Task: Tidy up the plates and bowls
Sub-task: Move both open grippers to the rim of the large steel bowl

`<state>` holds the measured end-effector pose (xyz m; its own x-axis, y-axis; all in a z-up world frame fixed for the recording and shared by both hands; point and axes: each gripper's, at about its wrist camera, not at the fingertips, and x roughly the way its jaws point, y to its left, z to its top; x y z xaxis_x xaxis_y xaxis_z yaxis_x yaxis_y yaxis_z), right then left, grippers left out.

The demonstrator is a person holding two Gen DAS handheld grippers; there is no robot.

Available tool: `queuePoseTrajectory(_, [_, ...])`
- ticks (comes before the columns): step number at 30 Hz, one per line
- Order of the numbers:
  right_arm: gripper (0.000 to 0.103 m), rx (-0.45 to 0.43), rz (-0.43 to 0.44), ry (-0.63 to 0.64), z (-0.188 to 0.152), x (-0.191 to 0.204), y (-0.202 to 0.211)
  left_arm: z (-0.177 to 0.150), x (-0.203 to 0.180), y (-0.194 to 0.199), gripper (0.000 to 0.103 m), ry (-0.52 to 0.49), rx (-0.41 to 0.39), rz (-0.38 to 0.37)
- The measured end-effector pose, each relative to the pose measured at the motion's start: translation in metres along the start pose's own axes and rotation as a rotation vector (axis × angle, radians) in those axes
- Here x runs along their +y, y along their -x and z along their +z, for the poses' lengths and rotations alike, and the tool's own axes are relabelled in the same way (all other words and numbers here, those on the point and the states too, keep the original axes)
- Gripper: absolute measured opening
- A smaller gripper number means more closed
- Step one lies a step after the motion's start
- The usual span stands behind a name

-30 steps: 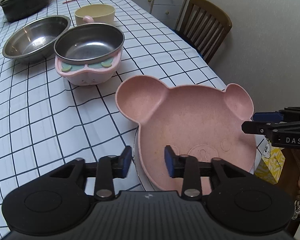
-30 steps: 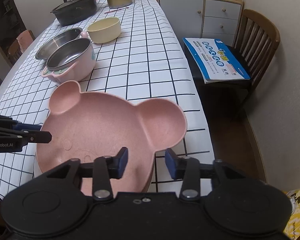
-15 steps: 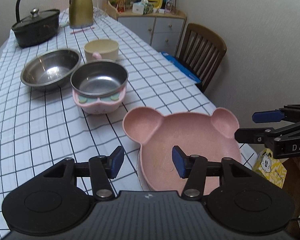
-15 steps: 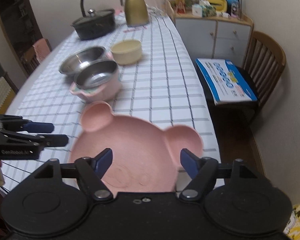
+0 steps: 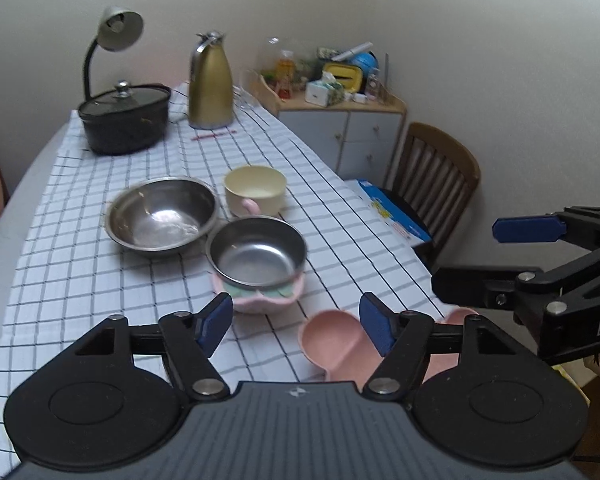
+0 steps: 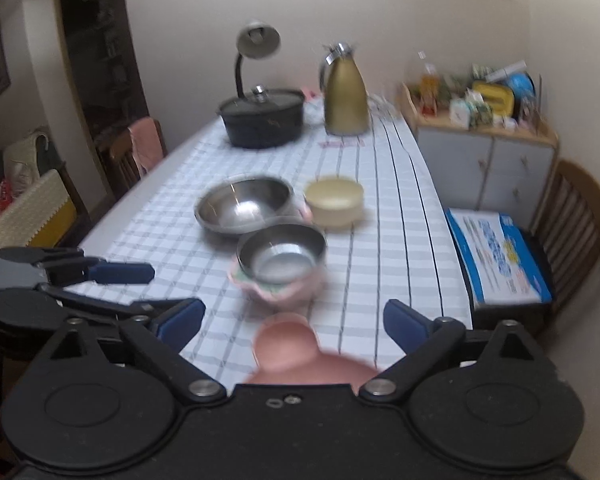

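Both tongs, left [image 5: 296, 324] and right [image 6: 294, 322], have just spread empty and lifted off the pink bear plate [image 5: 332, 340], which overhangs the counter [image 5: 80, 280] edge and could tip.

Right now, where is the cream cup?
In the left wrist view, the cream cup stands mid-table, right of the large steel bowl and just behind the steel bowl in the pink holder.

You're working in dim, warm indoor light with soft, faint shadows. Your left wrist view is fairly sharp; glare spots sit inside the large steel bowl [image 5: 162, 212]. Your right wrist view is smeared by motion blur, worst on the pink plate [image 6: 296, 354]. Both fisheye views bend walls and darken at the corners.
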<state>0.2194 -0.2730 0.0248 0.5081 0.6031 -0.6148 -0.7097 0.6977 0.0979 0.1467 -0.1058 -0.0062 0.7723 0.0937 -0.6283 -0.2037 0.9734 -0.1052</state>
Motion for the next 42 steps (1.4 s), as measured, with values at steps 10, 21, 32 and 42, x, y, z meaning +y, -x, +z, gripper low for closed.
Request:
queuePoseTrajectory(10, [0.103, -0.068, -0.008, 0.012, 0.058, 0.035, -0.035, 0.045, 0.063, -0.005, 0.077, 0.066, -0.1, 0.108])
queuePoseTrajectory(21, [0.103, 0.023, -0.098, -0.066, 0.11, 0.053, -0.133, 0.088, 0.145, -0.069, 0.077, 0.101, -0.043, 0.163])
queuePoseTrajectory(32, [0.098, 0.172, -0.166, -0.163, 0.136, 0.052, -0.252, 0.111, 0.216, -0.16, 0.077, 0.112, 0.08, 0.193])
queuePoseTrajectory(42, [0.086, 0.319, -0.201, -0.297, 0.134, 0.042, -0.328, 0.112, 0.252, -0.231, 0.077, 0.112, 0.213, 0.189])
